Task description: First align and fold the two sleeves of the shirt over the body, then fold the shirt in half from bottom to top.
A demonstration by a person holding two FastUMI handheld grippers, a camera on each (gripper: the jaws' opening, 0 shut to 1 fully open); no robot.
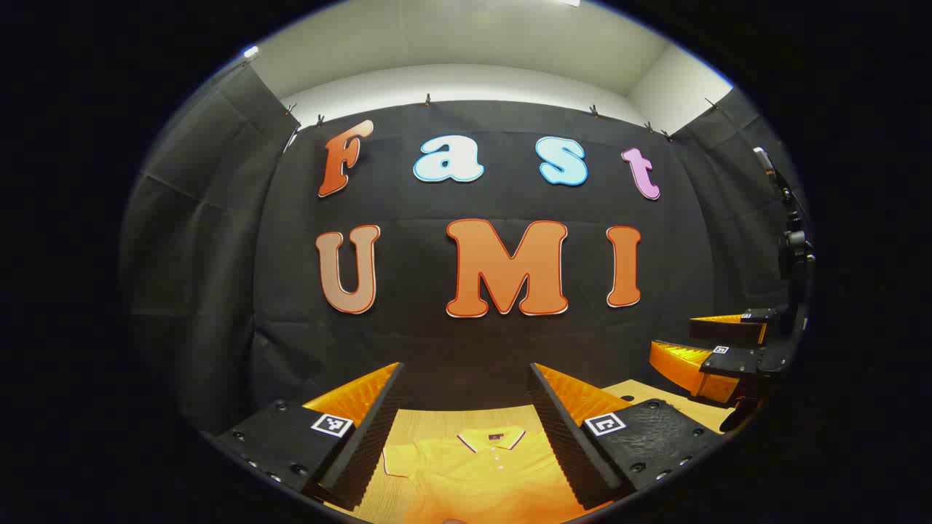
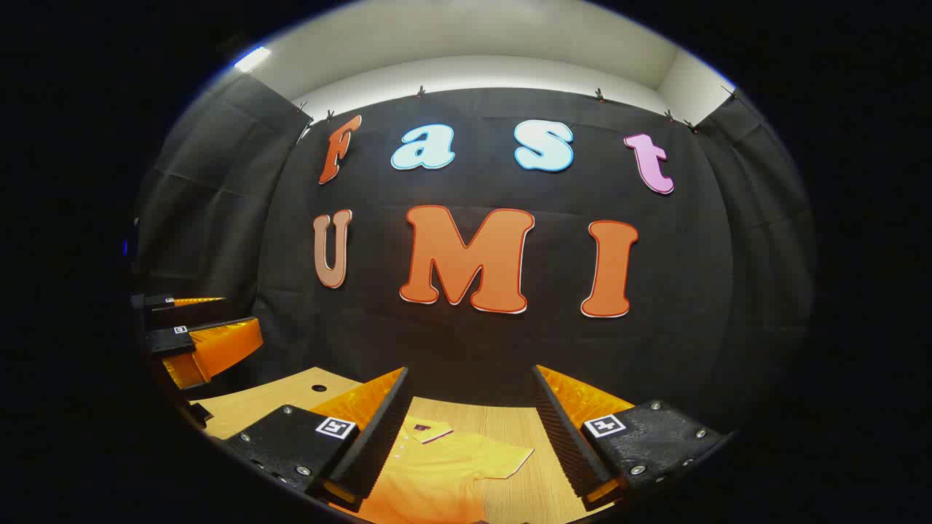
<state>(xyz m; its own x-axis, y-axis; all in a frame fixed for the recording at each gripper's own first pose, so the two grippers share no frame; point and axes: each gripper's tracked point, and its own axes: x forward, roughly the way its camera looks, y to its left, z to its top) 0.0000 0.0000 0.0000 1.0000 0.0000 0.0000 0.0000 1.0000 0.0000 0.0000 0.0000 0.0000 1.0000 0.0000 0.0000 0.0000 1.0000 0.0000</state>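
Both our grippers are up in the air, and both are spread wide with nothing between the fingers. The left gripper [image 1: 466, 415] looks down over the collar end of the shirt [image 1: 480, 466], which lies flat on the table [image 1: 437, 418], collar pointing toward the far wall. The right gripper [image 2: 470, 418] hangs to the right of it; in its own view we see the shirt [image 2: 437, 473] low between the fingers, with the right sleeve [image 2: 510, 458] sticking out to the side on the wood. Each view also catches the other gripper off at the edge, just as open.

So the shirt sits below and ahead of both grippers, well apart from the fingers, no contact anywhere. The left sleeve [image 1: 397, 458] peeks out just inside our left finger in the left gripper view.

By our reading nothing is folded yet, so the sleeves come first. To do it well, we'd bring each gripper down onto its own sleeve near the cuff edge and pinch only the sleeve layer, not the body underneath. Then lift just enough to clear the cloth and carry the sleeve inward across the chest, laid flat. Matching the two sides matters: if one sleeve lands crooked, the bottom-to-top fold will come out skewed. Thin cloth like this will likely drag and bunch if we pull too low across the table.
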